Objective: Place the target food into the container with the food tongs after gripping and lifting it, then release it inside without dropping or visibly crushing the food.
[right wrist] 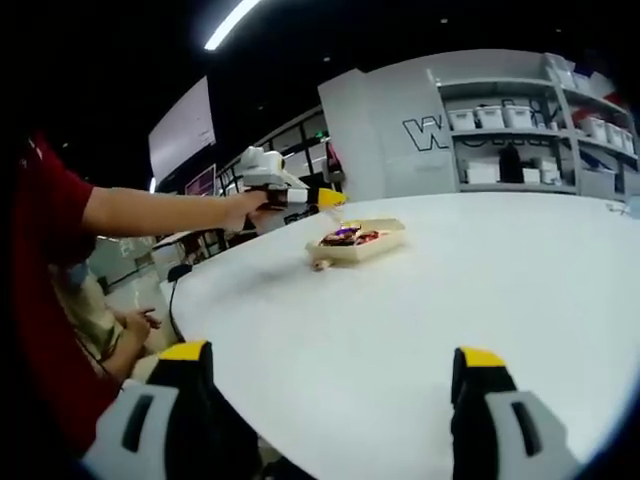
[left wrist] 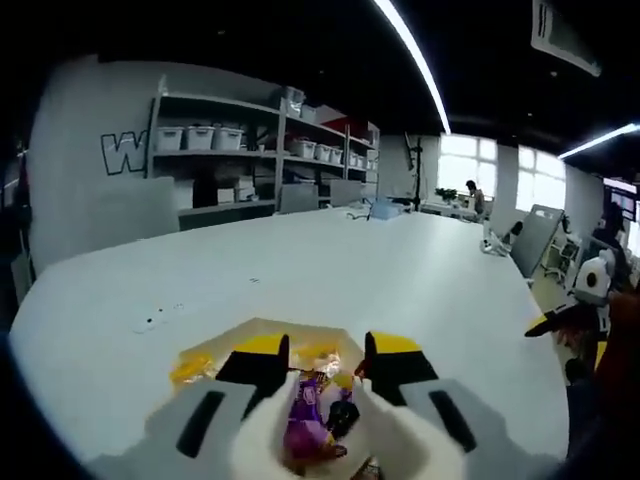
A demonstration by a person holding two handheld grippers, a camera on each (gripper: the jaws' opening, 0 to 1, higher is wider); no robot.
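Note:
A shallow wooden tray (left wrist: 205, 362) holds several wrapped foods, among them a purple one (left wrist: 303, 415) and a dark one (left wrist: 343, 412). My left gripper (left wrist: 325, 362) hovers right over this tray, its yellow-tipped jaws closed against the two white arms of the food tongs (left wrist: 268, 432). The purple food shows between the tong arms; whether they touch it is unclear. From the right gripper view the same tray (right wrist: 372, 246) sits mid-table, with the left gripper (right wrist: 322, 197) just above its left end in a person's hand. My right gripper (right wrist: 330, 400) is wide open and empty at the table's near edge.
The white table (right wrist: 480, 300) stretches wide around the tray. Shelves with white bins (left wrist: 200, 138) stand against the far wall. A red sleeve (right wrist: 45, 270) and another seated person (right wrist: 95, 315) are at the table's left side.

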